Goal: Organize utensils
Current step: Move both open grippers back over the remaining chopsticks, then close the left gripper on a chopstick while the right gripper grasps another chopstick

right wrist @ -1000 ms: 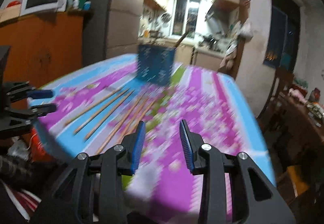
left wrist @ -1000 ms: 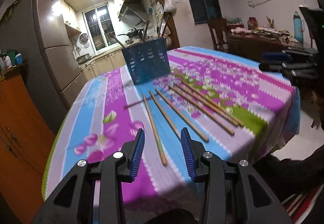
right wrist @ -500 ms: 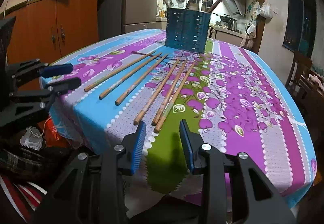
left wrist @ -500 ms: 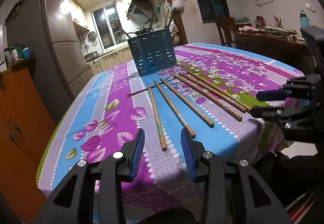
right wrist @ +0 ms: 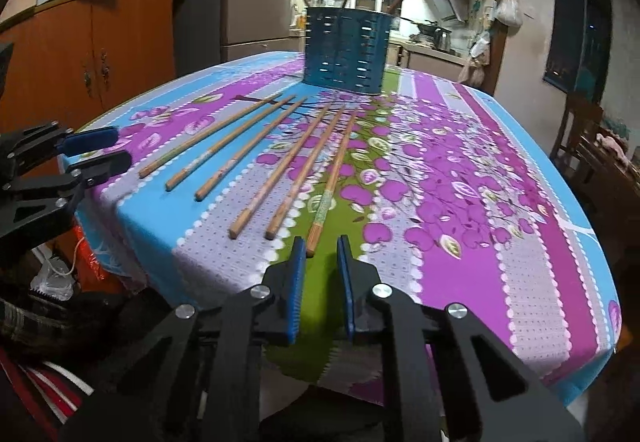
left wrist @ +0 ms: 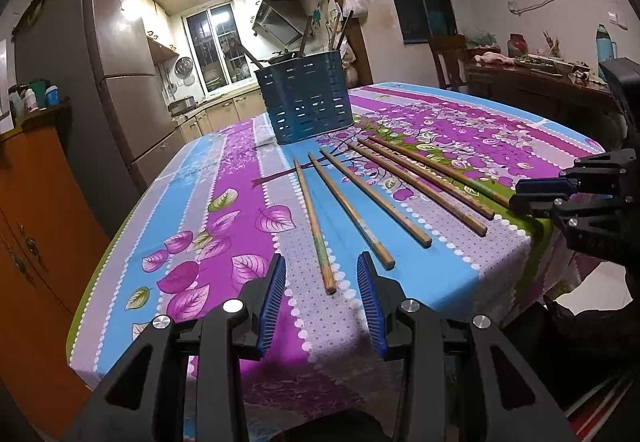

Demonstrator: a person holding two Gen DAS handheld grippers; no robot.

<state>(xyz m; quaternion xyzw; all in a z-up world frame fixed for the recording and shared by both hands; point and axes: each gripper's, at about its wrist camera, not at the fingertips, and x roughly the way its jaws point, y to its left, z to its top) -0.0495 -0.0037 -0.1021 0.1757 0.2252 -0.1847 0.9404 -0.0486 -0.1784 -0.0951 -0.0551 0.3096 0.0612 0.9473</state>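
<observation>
1. Kitchen light falls on a floral tablecloth where the right gripper hovers at the near edge, its jaws closing, nothing pinched; the rightmost chopstick ends just ahead of them.
2. Parted jaws on the left gripper stand empty, the leftmost chopstick ending between the tips.
3. Six chopsticks fan out toward the far blue utensil basket; the handles standing in it are dim and hard to identify.
</observation>
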